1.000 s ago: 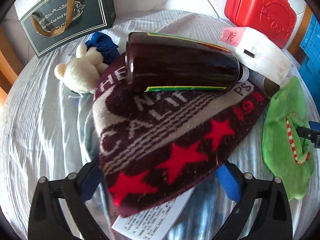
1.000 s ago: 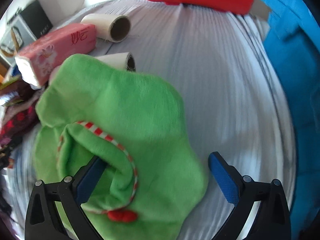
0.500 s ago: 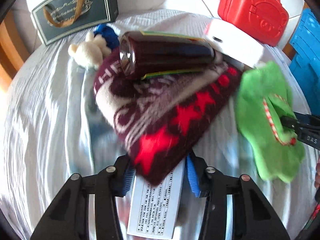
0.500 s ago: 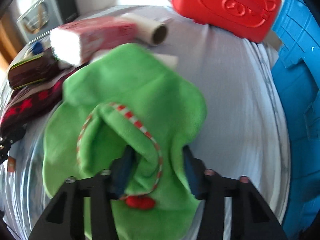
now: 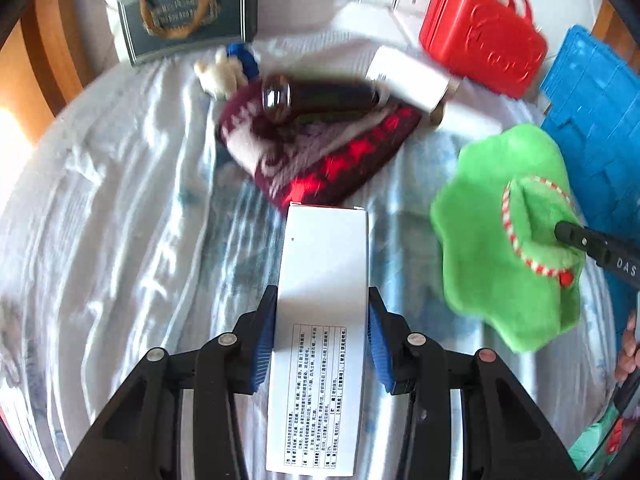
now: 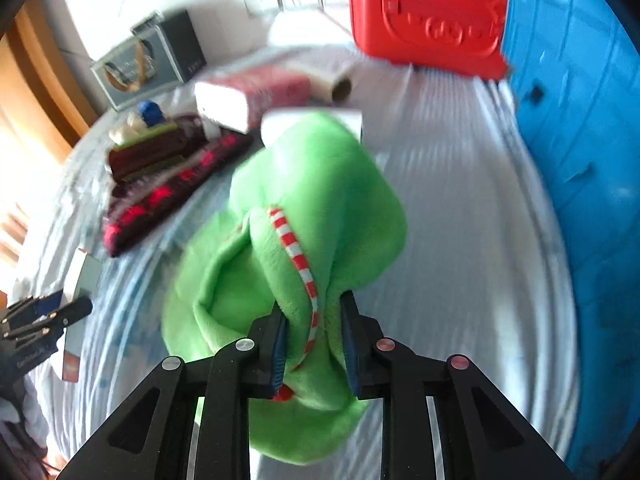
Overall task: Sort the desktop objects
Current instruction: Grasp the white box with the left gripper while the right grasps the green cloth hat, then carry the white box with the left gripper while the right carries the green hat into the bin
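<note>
Behind your right gripper (image 6: 312, 344), clenched on the green plush (image 6: 316, 208), the blue crate (image 6: 580, 140) lies rightward. Your left gripper (image 5: 322, 340) grips the white box (image 5: 324, 280) (long axis forward).

Each camera sits just behind its own jaws and looks forward along them, angled down onto the bench (image 5: 120, 240), which is covered by a white cloth. The left wrist view faces the far wall, with the white box (image 5: 324, 320) very close at the bottom of the frame. The right wrist view faces the same way from further right, with the green plush (image 6: 304, 240) close against the lens. Both views share the red case (image 5: 484, 36), dark gift bag (image 5: 188, 16), maroon cloth (image 5: 320, 156), brown bottle (image 5: 320, 98) and blue crate (image 6: 580, 120). Each view also catches the other gripper at its edge.
</note>
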Available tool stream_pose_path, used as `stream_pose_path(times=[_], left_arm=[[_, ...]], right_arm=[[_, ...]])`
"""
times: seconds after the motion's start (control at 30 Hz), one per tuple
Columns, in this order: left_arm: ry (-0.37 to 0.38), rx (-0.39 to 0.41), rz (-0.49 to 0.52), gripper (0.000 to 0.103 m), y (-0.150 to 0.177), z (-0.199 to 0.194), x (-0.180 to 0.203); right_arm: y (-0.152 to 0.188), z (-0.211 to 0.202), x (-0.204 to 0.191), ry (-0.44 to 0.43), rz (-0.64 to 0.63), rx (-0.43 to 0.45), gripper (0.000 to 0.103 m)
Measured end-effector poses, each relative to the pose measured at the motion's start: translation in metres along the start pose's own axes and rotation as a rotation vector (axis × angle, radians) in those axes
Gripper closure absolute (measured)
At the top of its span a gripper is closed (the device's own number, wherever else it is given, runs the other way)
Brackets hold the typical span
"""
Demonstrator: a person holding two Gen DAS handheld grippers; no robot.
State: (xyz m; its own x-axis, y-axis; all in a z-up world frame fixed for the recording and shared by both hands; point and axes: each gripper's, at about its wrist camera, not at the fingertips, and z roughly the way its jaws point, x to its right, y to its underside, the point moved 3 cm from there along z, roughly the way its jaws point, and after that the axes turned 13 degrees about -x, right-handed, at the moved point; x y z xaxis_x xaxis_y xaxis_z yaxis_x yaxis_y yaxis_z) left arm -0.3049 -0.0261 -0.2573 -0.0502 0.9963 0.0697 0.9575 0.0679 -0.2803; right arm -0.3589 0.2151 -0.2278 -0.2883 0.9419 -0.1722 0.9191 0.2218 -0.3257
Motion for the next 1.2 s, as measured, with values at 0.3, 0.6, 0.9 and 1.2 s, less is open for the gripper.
stream_pose_path(times=[0.3,0.6,0.9,1.2], left_arm=[[-0.034,0.191,0.002,0.062,0.002,-0.086,0.023],[-0.045,0.316,-0.007,0.062,0.028,-0.149,0.050],[-0.025,0.427,0.076,0.062,0.055,-0.201,0.060],[0.057,0.505,0.151,0.062,0.066,-0.239,0.093]], right_arm=[[0.006,-0.089,-0.014,0.008,-0.073,0.209,0.080],[0.032,-0.157,-0.022,0.010,-0.118,0.350,0.080],[0.064,-0.222,-0.034,0.059,-0.056,0.473,0.080],[0.094,-0.293,-0.016,0.142,0.033,0.610,0.080]])
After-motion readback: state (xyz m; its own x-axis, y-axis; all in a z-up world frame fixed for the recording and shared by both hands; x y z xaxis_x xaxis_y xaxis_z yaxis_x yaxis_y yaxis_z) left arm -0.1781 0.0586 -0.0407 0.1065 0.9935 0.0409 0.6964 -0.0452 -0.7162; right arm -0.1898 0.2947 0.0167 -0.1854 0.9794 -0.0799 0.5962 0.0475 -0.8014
